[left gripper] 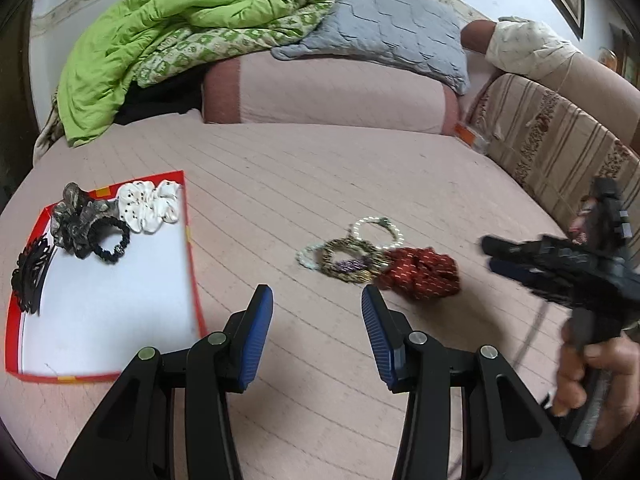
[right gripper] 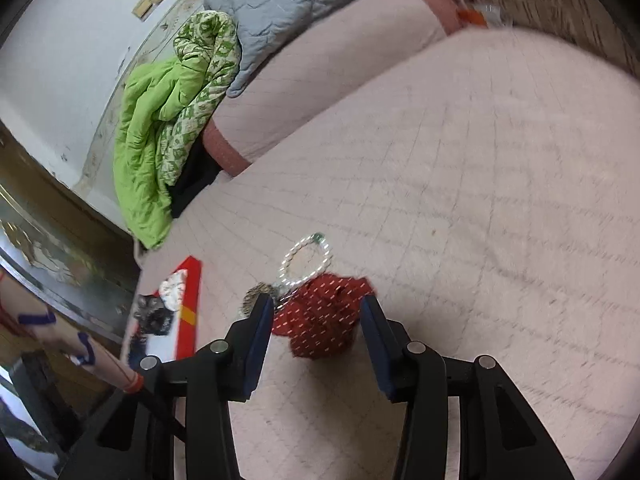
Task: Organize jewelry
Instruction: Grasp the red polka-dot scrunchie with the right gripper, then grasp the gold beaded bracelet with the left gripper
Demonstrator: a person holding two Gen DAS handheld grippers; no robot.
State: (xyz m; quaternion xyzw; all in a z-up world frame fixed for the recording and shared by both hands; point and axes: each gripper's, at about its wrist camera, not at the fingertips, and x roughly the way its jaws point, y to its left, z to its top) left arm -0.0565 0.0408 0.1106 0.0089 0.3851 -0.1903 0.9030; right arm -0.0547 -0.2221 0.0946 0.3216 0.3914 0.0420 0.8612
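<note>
Right hand-held gripper [right gripper: 316, 332] parted; red scrunchie [right gripper: 320, 320] between fingers.

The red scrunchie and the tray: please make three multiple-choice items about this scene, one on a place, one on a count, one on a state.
1. Where does the red scrunchie lie?
A. in the red-rimmed tray
B. on the pink bedcover, beside the bracelets
C. on the grey pillow

2. How many scrunchies lie in the red-rimmed tray?
A. one
B. three
C. five

3. How stand the jaws of the right gripper?
A. apart, with the scrunchie between them, unpressed
B. shut on a bracelet
C. shut and empty

Answers:
1 B, it rests on the bedcover against the bracelets.
2 B, a white, a grey patterned and a black one.
3 A, gaps show on both sides of the cloth.
</note>
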